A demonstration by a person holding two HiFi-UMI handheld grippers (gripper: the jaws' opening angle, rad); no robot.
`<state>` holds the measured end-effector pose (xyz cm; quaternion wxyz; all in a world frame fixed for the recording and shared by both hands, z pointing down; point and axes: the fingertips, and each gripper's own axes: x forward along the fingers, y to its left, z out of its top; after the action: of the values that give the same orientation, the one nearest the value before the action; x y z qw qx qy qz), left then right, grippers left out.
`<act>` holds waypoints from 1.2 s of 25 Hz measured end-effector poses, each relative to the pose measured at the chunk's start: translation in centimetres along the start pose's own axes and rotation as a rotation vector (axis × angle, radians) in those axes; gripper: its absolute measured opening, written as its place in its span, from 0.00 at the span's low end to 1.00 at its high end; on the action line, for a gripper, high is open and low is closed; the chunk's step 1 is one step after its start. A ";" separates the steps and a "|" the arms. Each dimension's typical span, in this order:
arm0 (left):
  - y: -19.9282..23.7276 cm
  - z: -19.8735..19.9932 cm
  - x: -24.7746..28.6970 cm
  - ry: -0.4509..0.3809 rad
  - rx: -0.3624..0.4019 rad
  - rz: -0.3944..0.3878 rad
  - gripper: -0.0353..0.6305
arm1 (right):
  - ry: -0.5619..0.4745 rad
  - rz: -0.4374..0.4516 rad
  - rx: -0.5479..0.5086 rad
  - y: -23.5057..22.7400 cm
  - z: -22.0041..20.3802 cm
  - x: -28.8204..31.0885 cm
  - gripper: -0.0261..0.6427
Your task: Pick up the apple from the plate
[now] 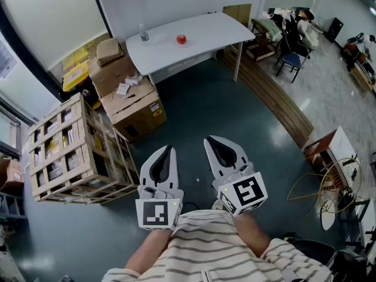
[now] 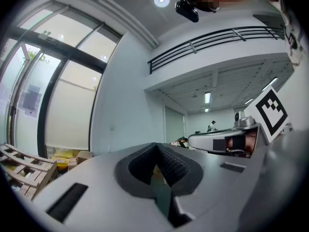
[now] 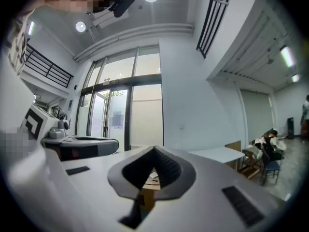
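Task not started. I hold left tongs (image 1: 167,151) and right tongs (image 1: 210,141) clenched, empty. Small round red apple (image 1: 181,39) on white rectangular table (image 1: 205,31), far ahead of both; approach, grasp, lift remain.

Bright daylight through windows (image 3: 120,95); fisheye edges warped, dark, possibly soft.

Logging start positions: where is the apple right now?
Head view, top centre: the apple sits on the white table, right of a small bottle, far ahead of the left gripper and right gripper.
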<state>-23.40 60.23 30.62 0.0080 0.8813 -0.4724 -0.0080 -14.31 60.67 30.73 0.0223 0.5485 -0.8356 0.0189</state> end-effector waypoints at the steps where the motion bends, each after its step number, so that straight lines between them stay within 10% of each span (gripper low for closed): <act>1: -0.2 0.0 0.1 -0.005 0.006 -0.003 0.06 | -0.002 -0.001 0.001 -0.2 -0.1 -0.1 0.06; 30: -11.1 -2.7 10.8 0.065 0.076 0.016 0.06 | 0.003 0.070 0.113 -14.2 -3.7 -1.7 0.06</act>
<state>-8.15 57.37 32.97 -0.0100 0.8769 -0.4790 0.0385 -0.58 56.81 34.39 -0.0082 0.5194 -0.8518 0.0676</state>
